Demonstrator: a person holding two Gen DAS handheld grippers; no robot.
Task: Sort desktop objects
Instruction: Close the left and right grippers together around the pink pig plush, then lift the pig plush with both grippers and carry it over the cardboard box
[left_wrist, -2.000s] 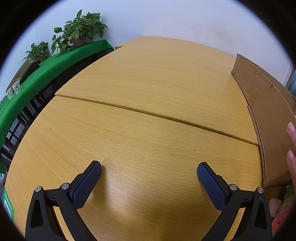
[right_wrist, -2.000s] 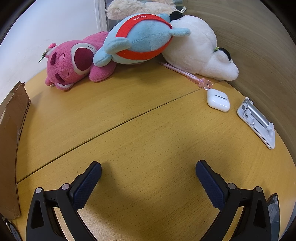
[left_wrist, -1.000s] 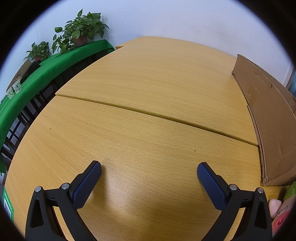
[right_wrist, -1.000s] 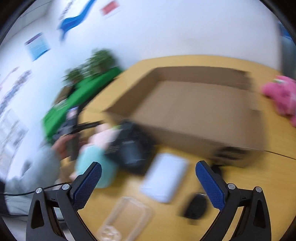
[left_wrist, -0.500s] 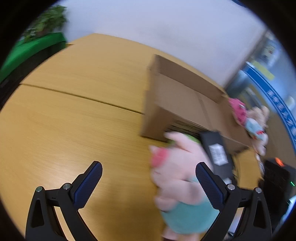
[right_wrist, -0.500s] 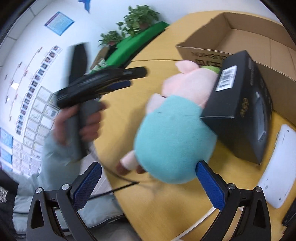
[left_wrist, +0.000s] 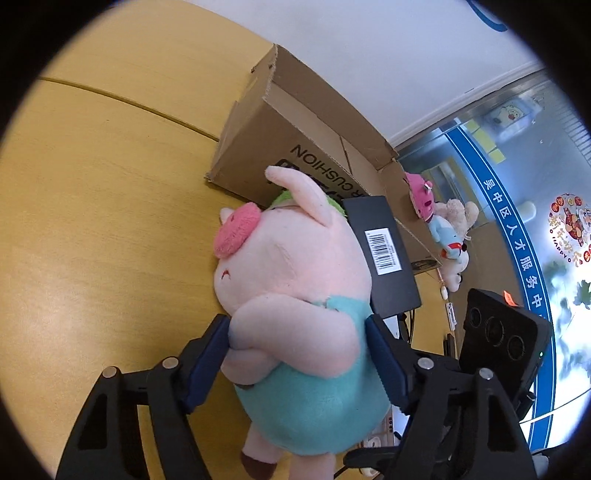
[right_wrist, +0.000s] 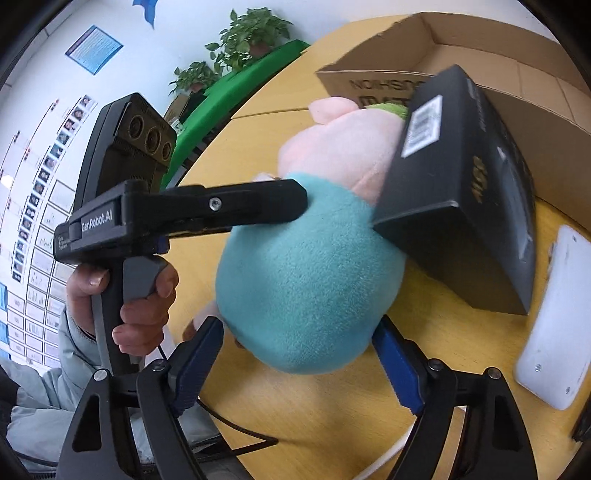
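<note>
The left gripper (left_wrist: 299, 354) is clamped on the pink plush pig in a teal shirt (left_wrist: 295, 295) — it lies on the yellow wooden table (left_wrist: 92, 206), against a black box (left_wrist: 384, 254). The right gripper (right_wrist: 295, 354) flanks the pig's teal body, fingers apart — contact unclear.

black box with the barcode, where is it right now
The black box leans against the right side of the pig plush in the left wrist view, just in front of the cardboard box, on the wooden table.

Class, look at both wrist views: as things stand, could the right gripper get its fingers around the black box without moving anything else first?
Probably not. The right gripper straddles the pig plush, which fills the gap between its fingers and leans against the black box. The left gripper also pinches the plush, so the plush must go first.
</note>
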